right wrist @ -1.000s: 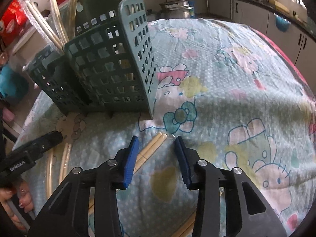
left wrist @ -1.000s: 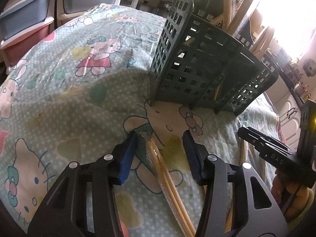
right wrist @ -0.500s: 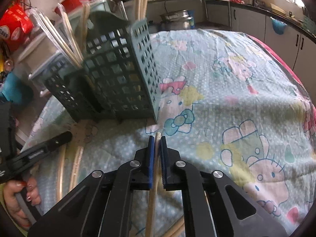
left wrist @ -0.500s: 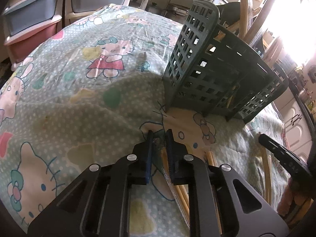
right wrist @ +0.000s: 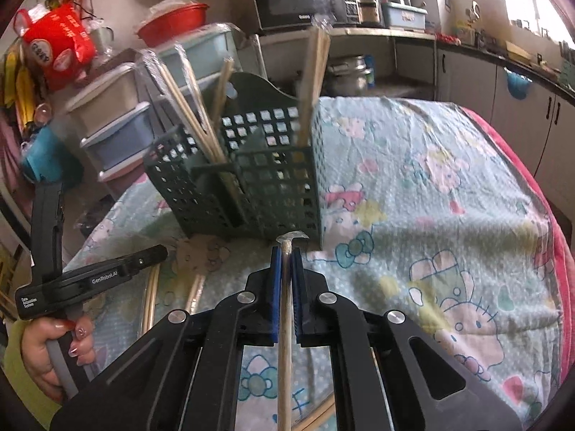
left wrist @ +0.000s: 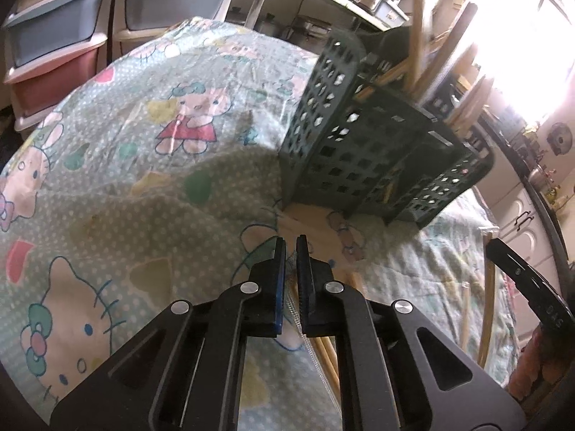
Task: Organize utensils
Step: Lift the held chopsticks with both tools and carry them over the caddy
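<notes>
- We have the right gripper (right wrist: 286, 251) clenched on a wrapped pair of chopsticks (right wrist: 285, 309); its long axis runs along the fingers, tip just past the pads.
- The green basket (right wrist: 258, 179) stands directly ahead of that tip, near it, with other chopsticks upright inside.
- We have the left gripper (left wrist: 291, 251) closed on the clear wrapper of a second pair (left wrist: 325, 355), which trails back beneath the fingers onto the tablecloth (left wrist: 143, 165).
- We judge the right hand better placed: the pair must tip upright before it enters a compartment.
</notes>
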The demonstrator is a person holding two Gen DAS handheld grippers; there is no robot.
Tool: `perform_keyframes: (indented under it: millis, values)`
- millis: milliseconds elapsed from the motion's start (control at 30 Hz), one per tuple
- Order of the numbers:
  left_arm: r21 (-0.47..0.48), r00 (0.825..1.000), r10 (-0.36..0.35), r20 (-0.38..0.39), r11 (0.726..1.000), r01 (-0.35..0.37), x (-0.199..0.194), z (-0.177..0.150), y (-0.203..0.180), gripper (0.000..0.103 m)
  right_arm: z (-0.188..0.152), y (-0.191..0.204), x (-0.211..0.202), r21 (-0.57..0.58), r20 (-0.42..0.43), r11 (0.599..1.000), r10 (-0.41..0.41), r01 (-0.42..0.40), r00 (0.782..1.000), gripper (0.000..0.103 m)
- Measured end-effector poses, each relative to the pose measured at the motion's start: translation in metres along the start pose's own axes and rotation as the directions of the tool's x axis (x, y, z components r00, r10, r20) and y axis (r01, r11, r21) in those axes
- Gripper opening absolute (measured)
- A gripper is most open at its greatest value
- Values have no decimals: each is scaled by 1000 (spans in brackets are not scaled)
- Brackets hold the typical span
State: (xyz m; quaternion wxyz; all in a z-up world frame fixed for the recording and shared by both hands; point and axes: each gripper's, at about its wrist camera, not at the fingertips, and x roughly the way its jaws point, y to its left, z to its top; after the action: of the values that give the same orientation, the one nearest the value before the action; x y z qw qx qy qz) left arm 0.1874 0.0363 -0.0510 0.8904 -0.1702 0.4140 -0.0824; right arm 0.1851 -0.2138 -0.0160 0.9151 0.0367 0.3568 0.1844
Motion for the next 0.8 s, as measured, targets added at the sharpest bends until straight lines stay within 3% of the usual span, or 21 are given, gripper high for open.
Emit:
perform_keyframes:
  millis: [267, 800]
  values:
    - [44, 997, -38, 74, 998, 35, -31, 8, -19, 3, 6, 10, -22, -33, 73, 999, 43, -41, 996, 6]
    - [190, 973, -131, 189, 977, 95, -80, 22, -78, 1, 15, 20, -68, -65, 209, 996, 75, -63, 975, 6]
